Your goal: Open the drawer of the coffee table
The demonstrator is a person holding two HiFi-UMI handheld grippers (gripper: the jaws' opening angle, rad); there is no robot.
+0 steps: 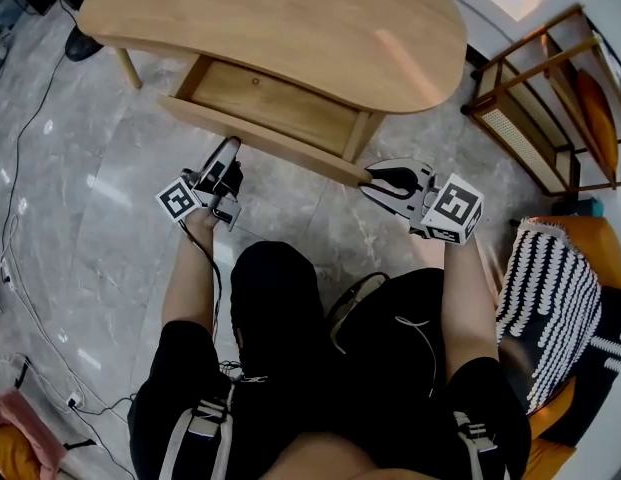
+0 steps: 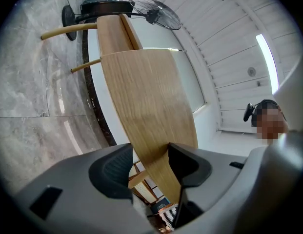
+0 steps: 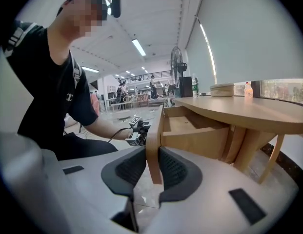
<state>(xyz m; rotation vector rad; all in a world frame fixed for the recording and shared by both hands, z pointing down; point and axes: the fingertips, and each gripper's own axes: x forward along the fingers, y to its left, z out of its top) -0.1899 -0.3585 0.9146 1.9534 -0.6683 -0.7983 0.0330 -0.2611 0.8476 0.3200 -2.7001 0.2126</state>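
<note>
The wooden coffee table (image 1: 290,23) has its drawer (image 1: 275,103) pulled out toward me. My right gripper (image 1: 375,176) is shut on the right end of the drawer front (image 1: 290,148). In the right gripper view both pads (image 3: 173,172) press on the thin edge of that board (image 3: 153,130). My left gripper (image 1: 230,148) is at the left part of the drawer front. In the left gripper view the board (image 2: 151,111) stands between the jaws of the left gripper (image 2: 150,165), against the right one, with a gap beside the left pad (image 2: 114,169).
A wood-and-rattan rack (image 1: 550,98) stands at the right, with a striped cushion (image 1: 550,298) on an orange seat below it. Cables (image 1: 20,218) trail over the marble floor at the left. A table leg (image 1: 128,68) sits at the table's left end. My knees are just behind the grippers.
</note>
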